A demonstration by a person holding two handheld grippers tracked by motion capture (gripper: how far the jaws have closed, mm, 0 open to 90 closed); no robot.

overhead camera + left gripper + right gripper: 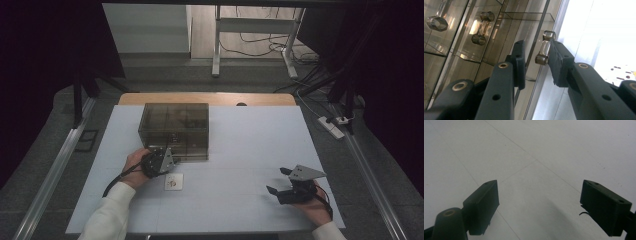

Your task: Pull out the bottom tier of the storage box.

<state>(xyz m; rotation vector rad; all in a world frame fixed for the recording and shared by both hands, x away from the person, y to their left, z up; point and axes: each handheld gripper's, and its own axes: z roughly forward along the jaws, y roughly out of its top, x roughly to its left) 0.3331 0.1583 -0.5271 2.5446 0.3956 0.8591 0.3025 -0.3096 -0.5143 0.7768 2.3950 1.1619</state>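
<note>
White worktop (240, 150) carries smoked acrylic drawer box (174, 129) at 11 o'clock, left hand-held gripper (537, 65) at its front, jaws part-open around drawer handle (545, 47) with one pad touching, right hand-held gripper (279, 181) wide open, empty, at 4 o'clock.

No legible text, labels, brands or numbers anywhere. A small white card (173, 181) lies on the counter (240, 150) near the front edge, just in front of the smoked cabinet (174, 130); it bears dark marks, too small and blurred to read.
</note>
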